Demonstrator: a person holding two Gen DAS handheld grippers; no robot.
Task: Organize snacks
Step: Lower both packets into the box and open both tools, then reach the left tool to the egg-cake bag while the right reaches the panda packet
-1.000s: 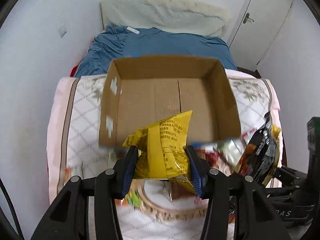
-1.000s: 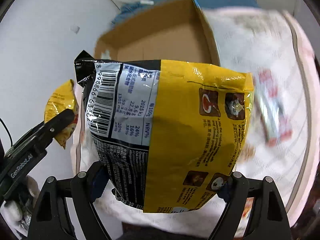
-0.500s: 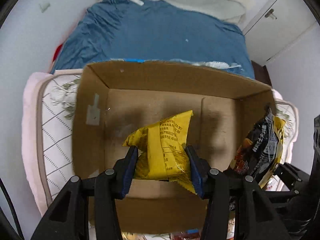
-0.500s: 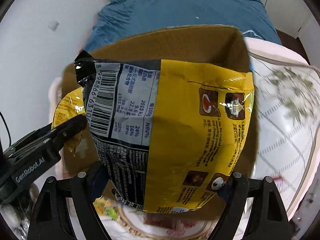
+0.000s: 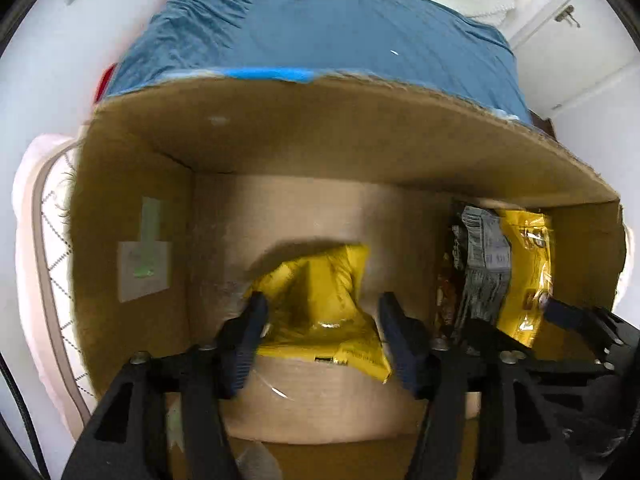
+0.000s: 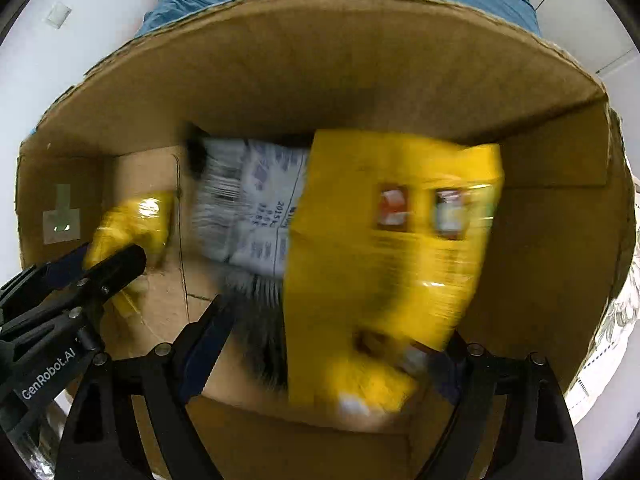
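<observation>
Inside the cardboard box (image 5: 132,184), the left gripper (image 5: 320,340) stands spread wide, its pads apart from the small yellow packet (image 5: 320,304) lying on the box floor between them; to the right, the right gripper (image 6: 332,356) is likewise wide, and the large yellow-and-black bag (image 6: 380,248), blurred, sits between its fingers inside the box.

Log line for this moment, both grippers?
left gripper: open, small yellow bag released | right gripper: open, large yellow-black bag dropping | both inside cardboard box
</observation>
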